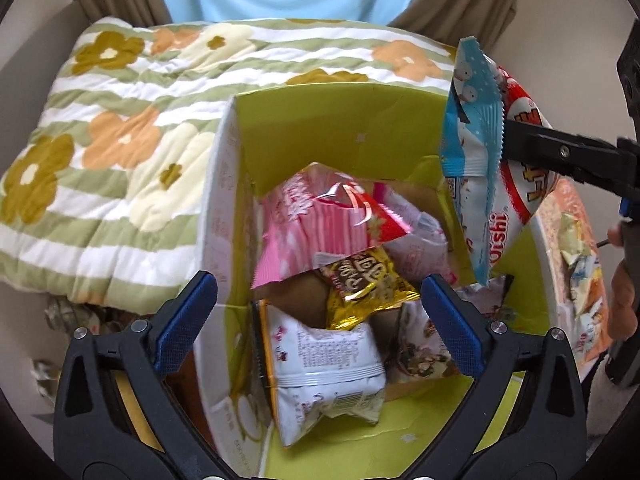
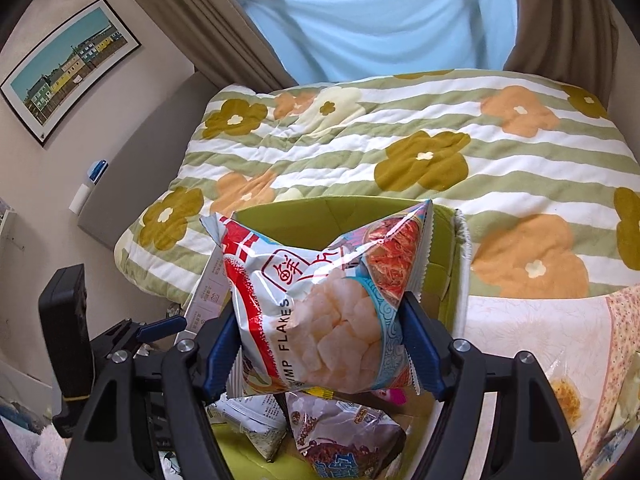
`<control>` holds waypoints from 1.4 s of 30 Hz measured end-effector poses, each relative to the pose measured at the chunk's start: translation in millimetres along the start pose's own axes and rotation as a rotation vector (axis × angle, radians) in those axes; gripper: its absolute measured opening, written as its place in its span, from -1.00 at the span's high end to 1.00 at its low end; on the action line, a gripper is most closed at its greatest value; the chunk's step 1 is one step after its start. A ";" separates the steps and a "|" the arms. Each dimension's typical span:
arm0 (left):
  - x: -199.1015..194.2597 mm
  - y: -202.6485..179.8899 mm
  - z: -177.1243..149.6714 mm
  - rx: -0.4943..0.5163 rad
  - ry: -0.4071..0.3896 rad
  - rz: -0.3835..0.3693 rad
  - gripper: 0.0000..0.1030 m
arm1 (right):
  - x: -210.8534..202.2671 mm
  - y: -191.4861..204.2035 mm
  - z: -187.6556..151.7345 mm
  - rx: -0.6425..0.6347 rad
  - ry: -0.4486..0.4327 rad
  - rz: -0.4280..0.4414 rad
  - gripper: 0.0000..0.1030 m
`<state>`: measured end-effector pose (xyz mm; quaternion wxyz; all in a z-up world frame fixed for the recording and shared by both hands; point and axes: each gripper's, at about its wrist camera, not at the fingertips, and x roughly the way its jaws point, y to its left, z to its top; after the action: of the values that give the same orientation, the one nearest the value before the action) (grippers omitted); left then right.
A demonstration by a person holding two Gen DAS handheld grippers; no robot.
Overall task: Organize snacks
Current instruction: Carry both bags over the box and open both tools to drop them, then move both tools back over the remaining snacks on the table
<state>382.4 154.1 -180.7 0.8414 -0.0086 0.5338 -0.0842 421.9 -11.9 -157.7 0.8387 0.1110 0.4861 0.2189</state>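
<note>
A green-lined cardboard box (image 1: 320,136) holds several snack bags: a pink one (image 1: 296,232), a gold one (image 1: 364,284) and a white one (image 1: 324,360). My left gripper (image 1: 316,324) is open and empty, hovering over the box's near side. My right gripper (image 2: 322,344) is shut on a shrimp flakes bag (image 2: 320,308) and holds it above the box (image 2: 440,240). In the left wrist view that bag (image 1: 480,152) hangs over the box's right side, pinched by the right fingers (image 1: 536,146). More bags lie below in the right wrist view (image 2: 340,428).
The box sits against a floral striped quilt (image 1: 120,120) on a bed. A pale patterned cloth (image 2: 540,352) with loose snack bags (image 1: 580,264) lies to the right. Curtains and a blue sheet hang behind. A framed picture (image 2: 68,64) is on the left wall.
</note>
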 end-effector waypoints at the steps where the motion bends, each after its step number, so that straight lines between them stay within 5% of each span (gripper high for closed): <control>1: -1.1 0.7 -0.6 -0.004 -0.003 0.008 -0.97 | 3.0 0.5 1.0 -0.004 0.003 0.004 -0.38; 7: -9.7 5.6 -4.8 -0.035 -0.020 0.013 -0.97 | 12.9 0.1 3.0 -0.016 0.017 -0.025 -0.51; 11: -14.5 6.1 -9.4 -0.044 -0.022 0.016 -0.97 | 6.5 -0.7 -0.8 -0.008 -0.048 -0.046 -0.99; 31: -63.8 1.4 -36.8 -0.015 -0.103 -0.008 -0.97 | -46.7 28.6 -36.6 -0.041 -0.106 -0.055 -0.99; 42: -79.9 -59.7 -48.4 0.170 -0.146 -0.167 -0.97 | -118.9 28.9 -82.1 0.042 -0.222 -0.185 -0.99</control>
<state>297.7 110.9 -123.7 0.8658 0.0122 0.4593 -0.1983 292.2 -45.2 -96.3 0.9015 0.1068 0.4027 0.1169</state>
